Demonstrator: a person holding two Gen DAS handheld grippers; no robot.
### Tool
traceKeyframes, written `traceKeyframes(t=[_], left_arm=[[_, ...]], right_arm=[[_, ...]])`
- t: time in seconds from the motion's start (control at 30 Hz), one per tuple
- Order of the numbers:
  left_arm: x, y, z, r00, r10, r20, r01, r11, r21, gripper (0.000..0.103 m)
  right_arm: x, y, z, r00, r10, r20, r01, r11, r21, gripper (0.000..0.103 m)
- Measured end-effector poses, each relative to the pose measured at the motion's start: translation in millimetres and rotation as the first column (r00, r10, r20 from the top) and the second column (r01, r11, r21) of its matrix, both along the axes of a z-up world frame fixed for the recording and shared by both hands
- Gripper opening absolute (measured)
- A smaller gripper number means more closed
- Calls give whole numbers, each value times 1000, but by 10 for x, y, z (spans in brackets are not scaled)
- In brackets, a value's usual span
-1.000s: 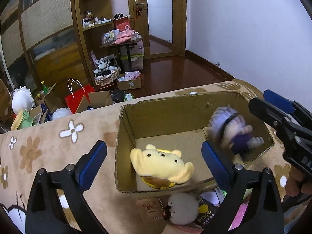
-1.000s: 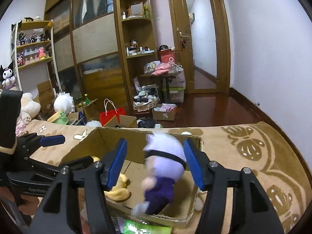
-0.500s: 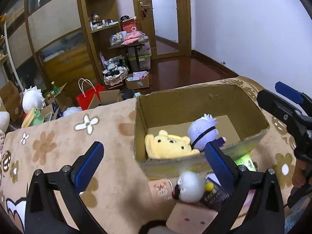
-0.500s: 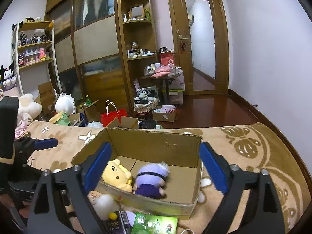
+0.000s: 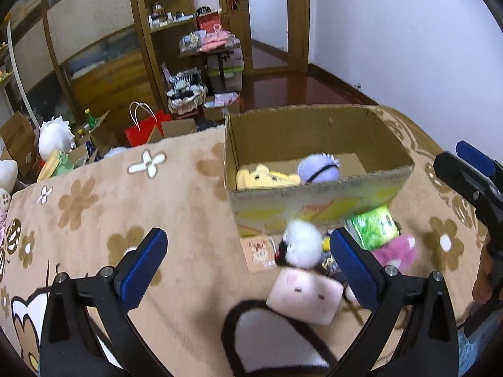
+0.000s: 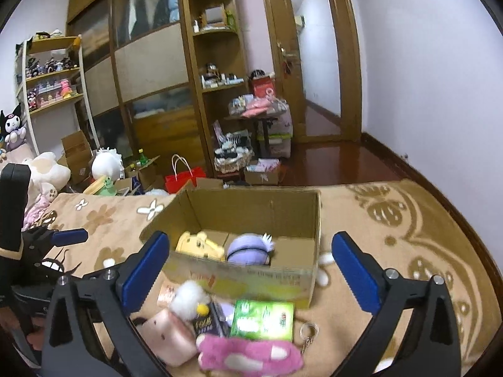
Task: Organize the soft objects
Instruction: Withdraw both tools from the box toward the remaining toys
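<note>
An open cardboard box (image 5: 314,202) (image 6: 251,279) stands on the flowered blanket and holds a yellow bear plush (image 5: 267,176) (image 6: 196,245) and a purple-haired doll (image 5: 319,171) (image 6: 248,248). In front of the box lie a white fluffy plush (image 5: 301,248) (image 6: 190,297), a pink square plush (image 5: 305,295) (image 6: 169,336) and a magenta plush (image 5: 394,253) (image 6: 248,356). My left gripper (image 5: 248,267) is open and empty above the pink square plush. My right gripper (image 6: 250,276) is open and empty, back from the box.
A green packet (image 5: 374,226) (image 6: 262,320), a dark packet (image 6: 207,322), a small card (image 5: 259,251) and a key ring (image 6: 306,336) lie among the plushes. A black-and-white plush (image 5: 267,342) lies near the front. Shelves, boxes and a red bag (image 5: 141,130) stand beyond the bed.
The purple-haired doll left my right gripper and now lies in the box beside the yellow bear. Both grippers have pulled back from the box, bringing the plushes in front into view.
</note>
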State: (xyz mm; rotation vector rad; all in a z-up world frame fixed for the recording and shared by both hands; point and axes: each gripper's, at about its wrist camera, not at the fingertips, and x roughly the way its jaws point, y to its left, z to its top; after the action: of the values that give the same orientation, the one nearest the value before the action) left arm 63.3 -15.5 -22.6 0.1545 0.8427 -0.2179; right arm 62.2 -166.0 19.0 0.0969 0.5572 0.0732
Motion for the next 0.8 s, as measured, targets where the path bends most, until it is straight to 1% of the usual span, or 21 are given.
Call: traceKeyframes(t=[0.1, 0.2, 0.37, 0.5, 0.67, 0.8], left_arm=[[-74, 12, -4, 1000, -1, -8, 1, 1000, 2, 102], [-128, 6, -24, 1000, -13, -26, 13, 1000, -4, 102], [-152, -63, -174, 996, -37, -77, 39, 999, 35, 102], [-143, -108, -236, 994, -54, -99, 58, 997, 43, 102], [-69, -151, -401, 981, -69, -179, 79, 996, 51, 102], [7, -175, -542, 969, -65, -238, 79, 996, 49, 102]], right_arm=[[-81, 10, -74, 999, -5, -35, 4, 1000, -4, 103], [-139, 45, -106, 999, -2, -52, 1, 1000, -12, 103], [-209, 101, -226, 996, -1, -90, 1, 1000, -2, 103], [-197, 140, -362, 991, -4, -134, 1, 1000, -23, 103], [-113, 131, -514, 982, -29, -188, 22, 999, -43, 103], [-28, 86, -656, 969, -38, -245, 33, 999, -24, 103]])
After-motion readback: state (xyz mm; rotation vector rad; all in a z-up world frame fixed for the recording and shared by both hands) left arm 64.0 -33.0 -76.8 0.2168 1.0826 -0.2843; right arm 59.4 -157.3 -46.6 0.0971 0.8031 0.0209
